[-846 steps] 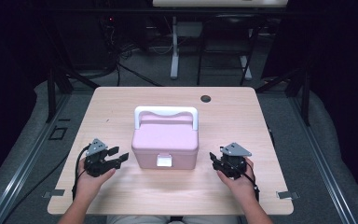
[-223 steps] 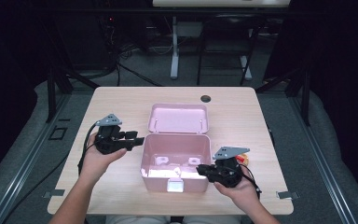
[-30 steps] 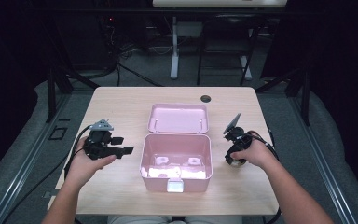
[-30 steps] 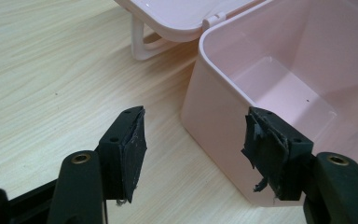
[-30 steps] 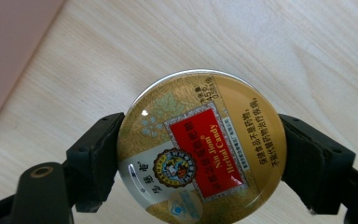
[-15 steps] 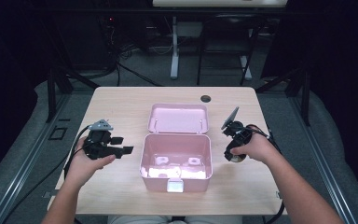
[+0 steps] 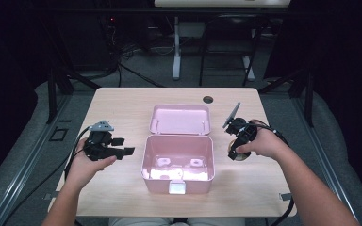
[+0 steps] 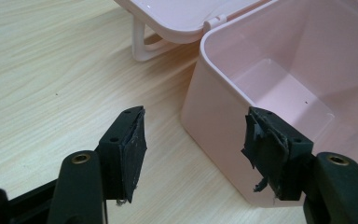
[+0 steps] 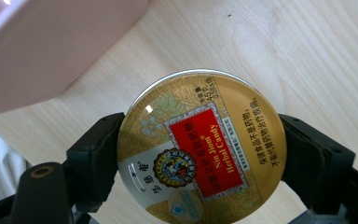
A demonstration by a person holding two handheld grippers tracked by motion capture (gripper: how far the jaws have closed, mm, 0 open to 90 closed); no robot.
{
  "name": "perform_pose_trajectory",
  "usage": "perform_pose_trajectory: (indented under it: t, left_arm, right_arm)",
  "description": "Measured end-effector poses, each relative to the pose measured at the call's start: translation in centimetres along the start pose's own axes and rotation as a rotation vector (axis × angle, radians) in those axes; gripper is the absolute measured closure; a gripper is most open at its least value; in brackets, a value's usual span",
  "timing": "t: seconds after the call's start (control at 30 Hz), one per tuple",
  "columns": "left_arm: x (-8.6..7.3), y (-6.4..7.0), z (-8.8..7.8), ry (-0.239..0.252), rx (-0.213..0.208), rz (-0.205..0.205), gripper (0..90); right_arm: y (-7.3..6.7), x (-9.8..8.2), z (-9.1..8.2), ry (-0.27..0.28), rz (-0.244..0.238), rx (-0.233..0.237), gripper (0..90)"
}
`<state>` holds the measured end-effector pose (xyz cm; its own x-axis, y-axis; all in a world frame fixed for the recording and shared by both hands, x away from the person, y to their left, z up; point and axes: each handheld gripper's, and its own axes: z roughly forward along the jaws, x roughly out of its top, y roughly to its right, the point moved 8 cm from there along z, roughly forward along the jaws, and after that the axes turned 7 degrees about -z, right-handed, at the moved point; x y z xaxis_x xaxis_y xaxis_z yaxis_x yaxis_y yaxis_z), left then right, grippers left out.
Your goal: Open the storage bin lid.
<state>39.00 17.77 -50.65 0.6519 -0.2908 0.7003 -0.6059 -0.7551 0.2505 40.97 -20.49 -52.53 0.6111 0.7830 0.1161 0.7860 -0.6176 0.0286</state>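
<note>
A pink plastic box (image 7: 178,162) stands open mid-table, its lid (image 7: 180,118) laid back flat behind it. Its inside looks bare. My right gripper (image 7: 235,149) is to the right of the box, shut on a round gold candy tin (image 9: 201,148) with a red label; the tin (image 7: 239,154) hangs a little above the table. My left gripper (image 7: 126,146) is open just left of the box. In the left gripper view its jaws straddle the box's near corner (image 8: 214,135) without touching it.
The light wooden table (image 7: 122,106) has a small dark round hole (image 7: 208,100) near its far edge. Cables trail from both grippers off the front edge. Dark floor and stand legs lie beyond the table.
Long ago the box was shut; now its lid is back. In the last second my right gripper has tilted and lowered slightly with the tin. My left gripper has hardly moved.
</note>
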Motion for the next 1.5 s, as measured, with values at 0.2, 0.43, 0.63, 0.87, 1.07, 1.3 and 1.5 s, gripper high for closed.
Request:
perform_pose_trajectory:
  t: [0.2,0.43,0.63,0.87,1.07,1.3,1.5]
  left_arm:
    - [0.0,0.0,0.0,-0.001,0.001,-0.002,38.2]
    - [0.0,-0.1,0.1,0.0,0.001,-0.003,38.2]
    - [-0.1,-0.1,0.1,-0.004,0.002,-0.001,38.2]
    - [-0.1,-0.1,0.1,-0.005,0.002,-0.004,38.2]
    - [-0.1,-0.1,0.1,-0.005,0.001,-0.004,38.3]
    - [-0.1,0.0,0.2,-0.011,0.0,0.002,38.2]
    - [-0.1,-0.1,0.2,-0.006,0.002,-0.002,38.2]
  right_arm:
    - [-0.2,0.4,-1.6,0.0,-0.058,-0.002,19.9]
    - [-0.7,1.3,-3.1,0.008,-0.088,-0.009,19.9]
    - [-1.2,2.1,-4.0,0.007,-0.166,-0.031,19.9]
    - [-2.3,3.0,-4.5,0.018,-0.283,-0.027,19.9]
    - [-3.5,3.8,-4.7,0.007,-0.346,-0.02,19.9]
    - [-4.5,5.0,-4.8,0.006,-0.393,-0.017,19.9]
    - [-5.7,6.0,-4.7,0.01,-0.44,-0.008,19.9]
